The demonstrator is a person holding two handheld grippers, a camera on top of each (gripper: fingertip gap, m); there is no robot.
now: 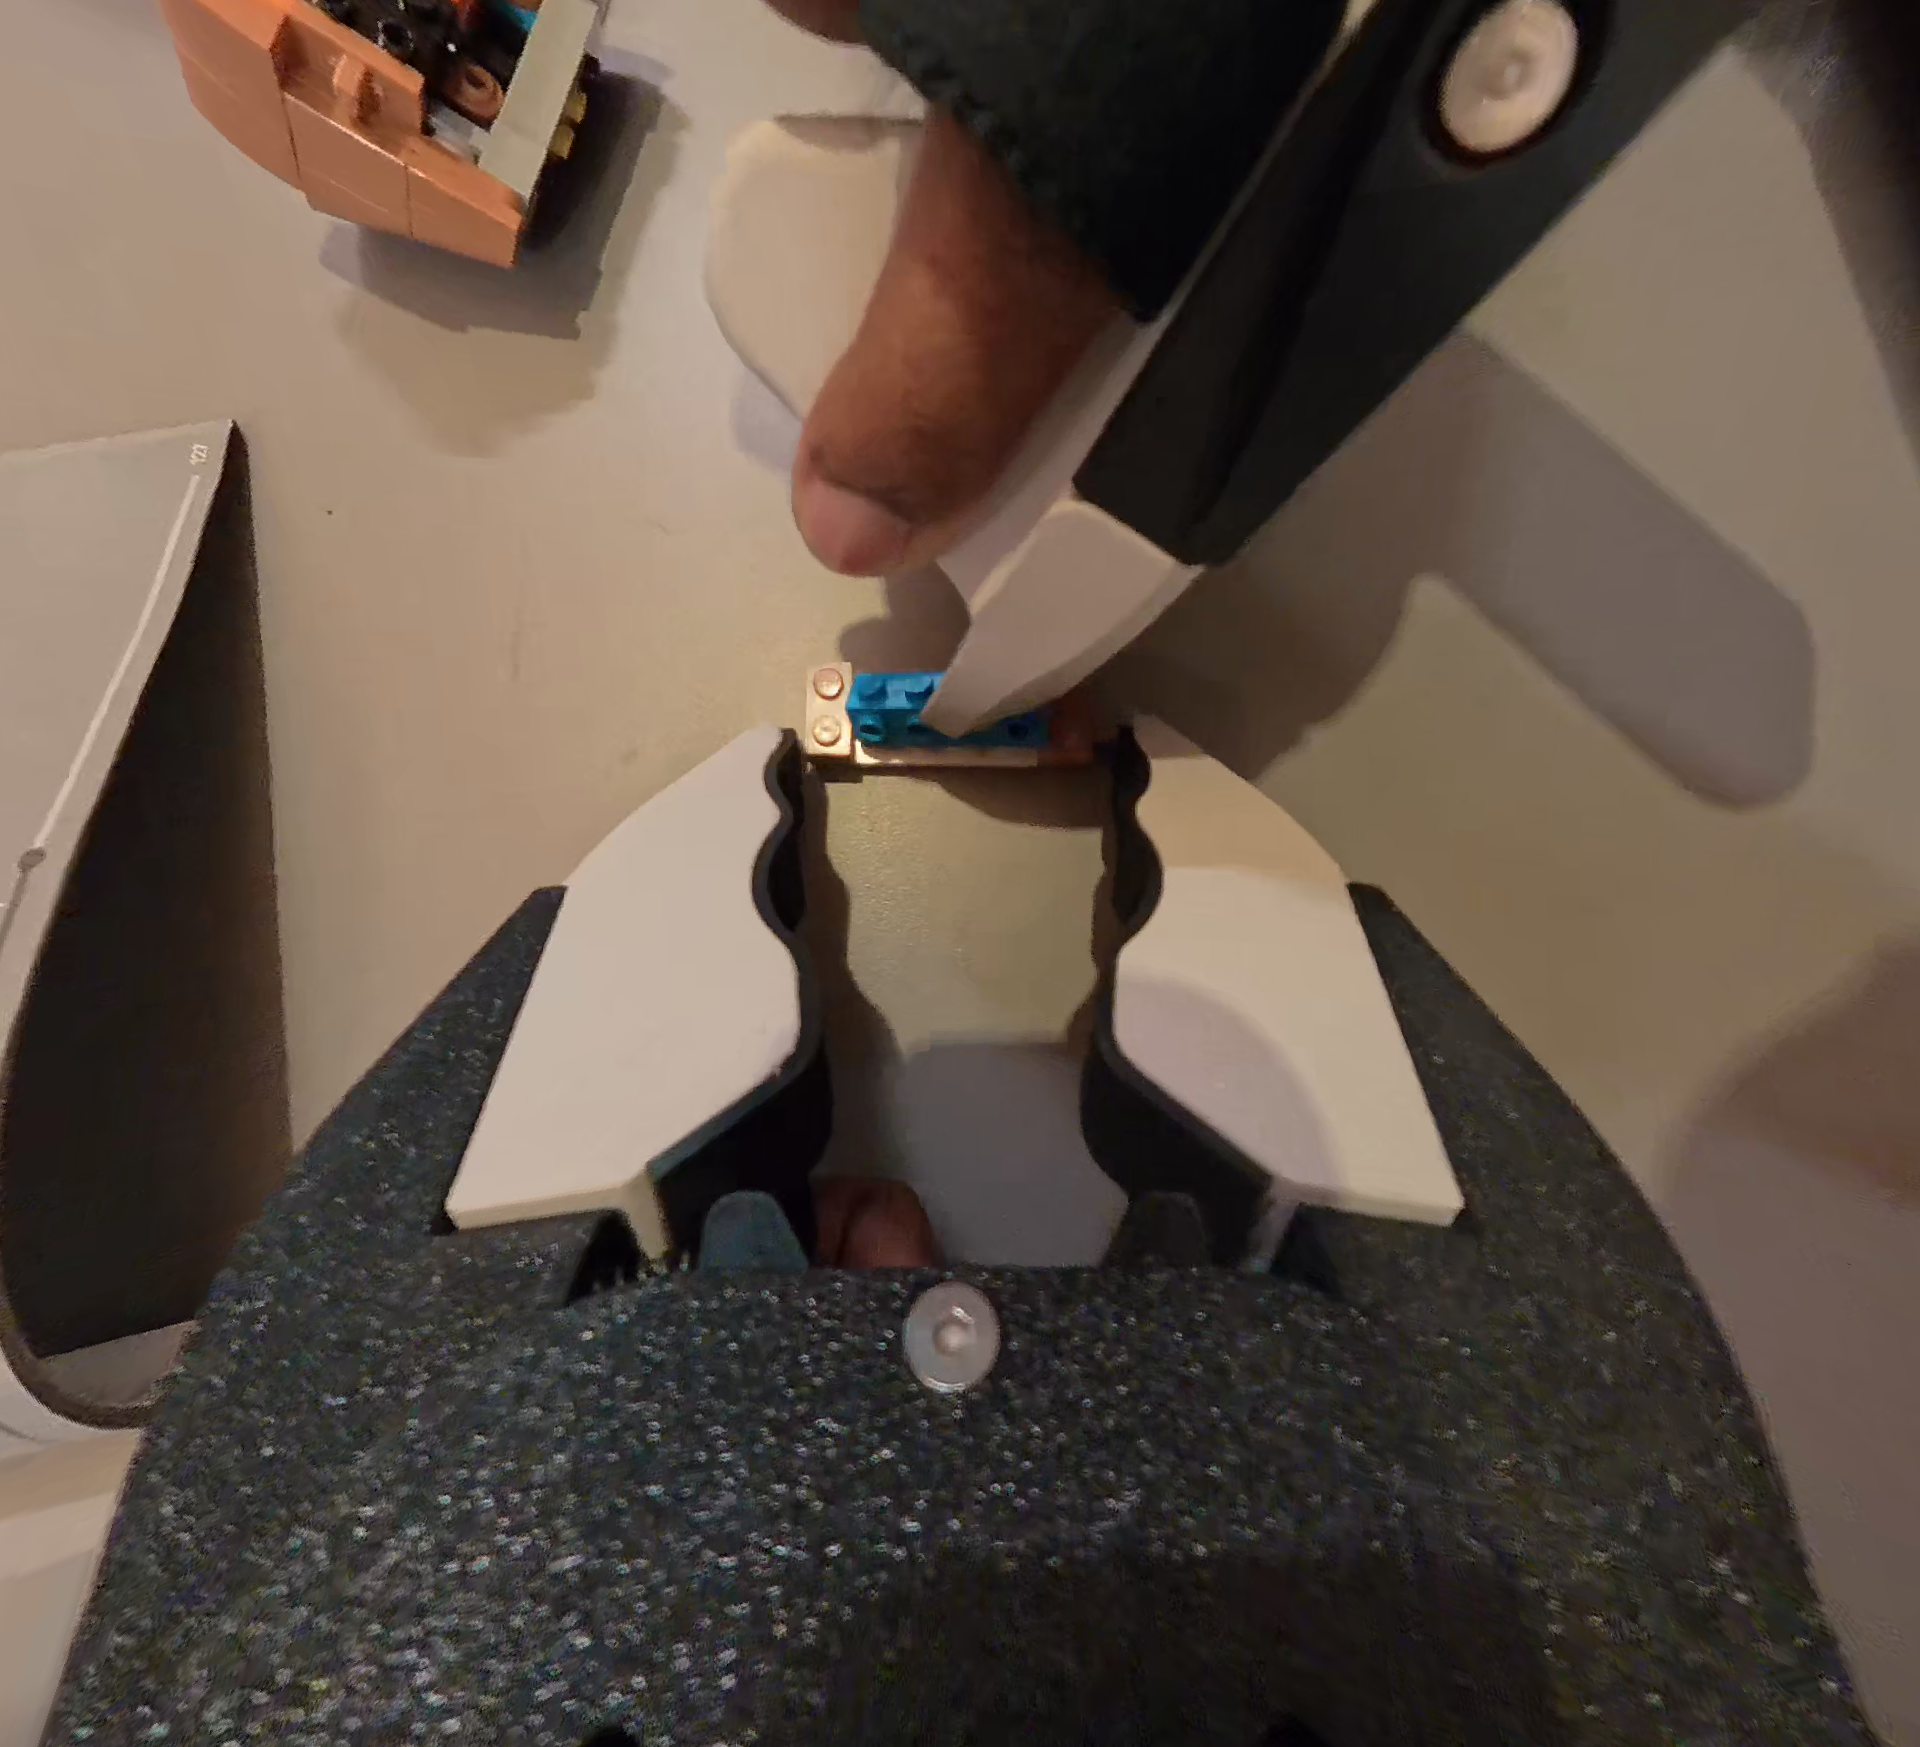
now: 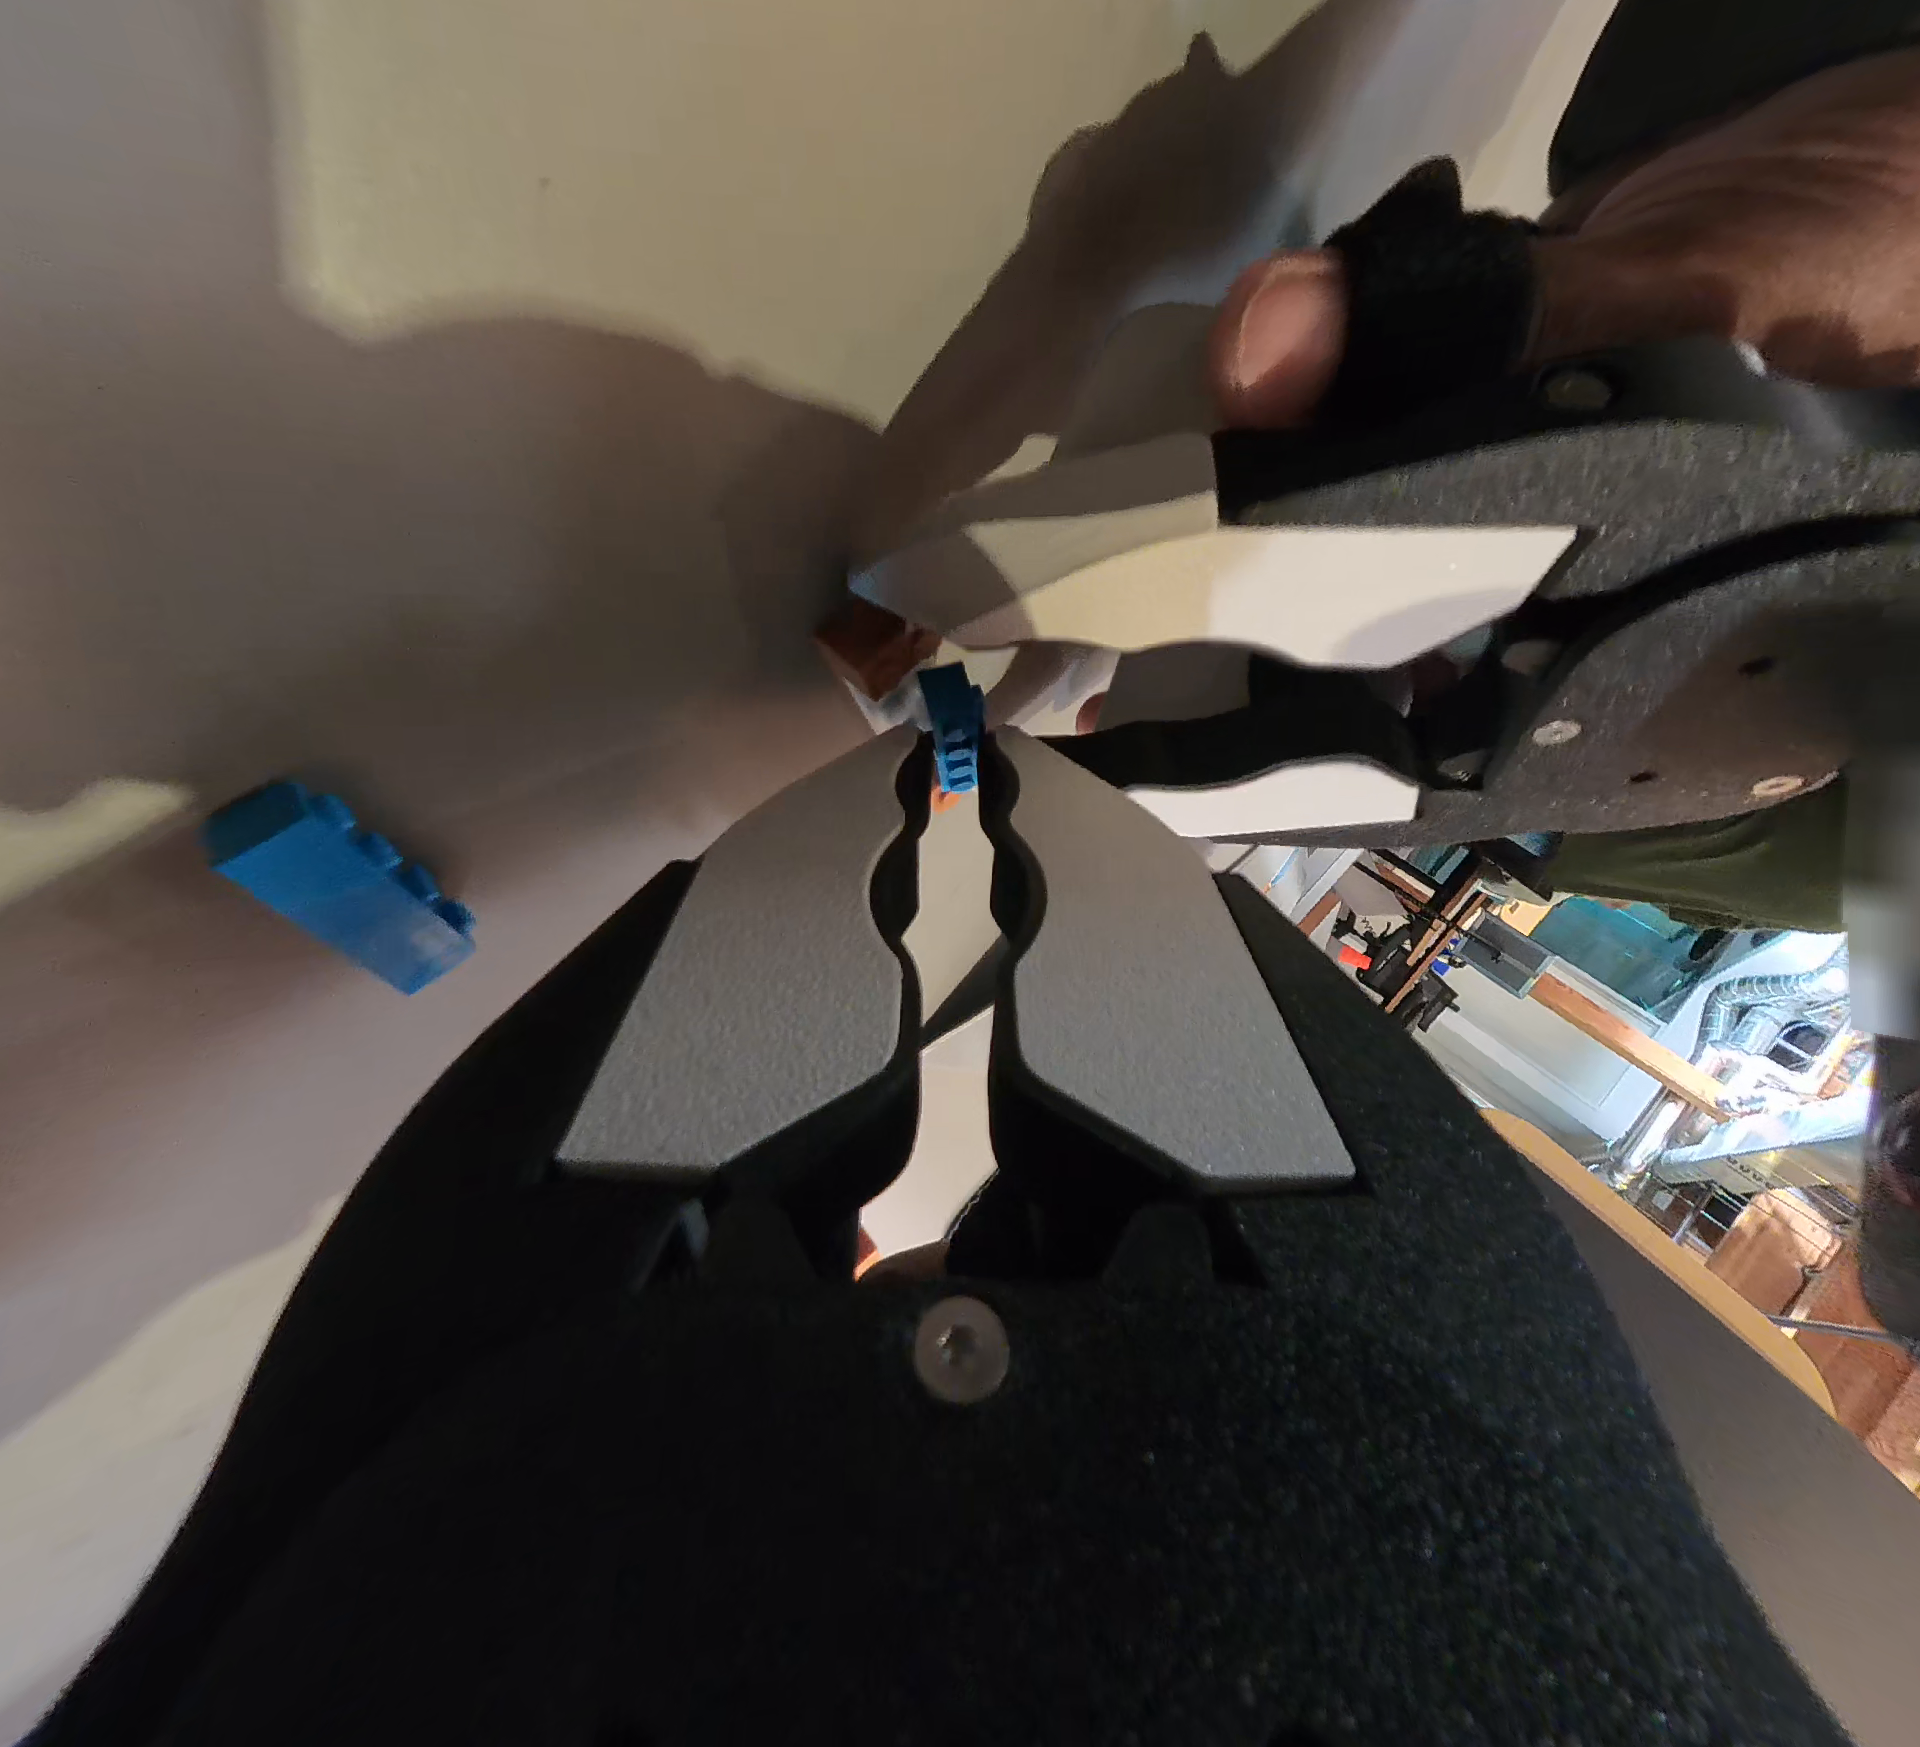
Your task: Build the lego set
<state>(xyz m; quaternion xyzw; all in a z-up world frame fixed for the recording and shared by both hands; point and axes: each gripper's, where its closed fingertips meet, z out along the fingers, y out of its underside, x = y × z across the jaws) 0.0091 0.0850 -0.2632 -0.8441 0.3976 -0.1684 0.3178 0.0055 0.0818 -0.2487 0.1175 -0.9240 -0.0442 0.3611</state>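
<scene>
My left gripper (image 1: 951, 747) is shut on a small flat brown plate assembly (image 1: 940, 759) with a grey two-stud piece (image 1: 828, 707) at its left end, held by its two ends. A small blue brick (image 1: 894, 698) sits on top of it. My right gripper (image 2: 956, 747) is shut on this blue brick (image 2: 954, 741) and holds it against the plate (image 2: 868, 648); it comes in from the upper right in the left wrist view (image 1: 961, 710). The left gripper shows at the right in the right wrist view (image 2: 883, 617).
A partly built orange, black and grey lego model (image 1: 379, 35) stands at the far left on the pale table (image 1: 468, 554). An open instruction booklet (image 1: 104, 762) lies at the left. A loose long blue brick (image 2: 338, 882) lies on the table left of the right gripper. The tips of both grippers are at nearly the same place.
</scene>
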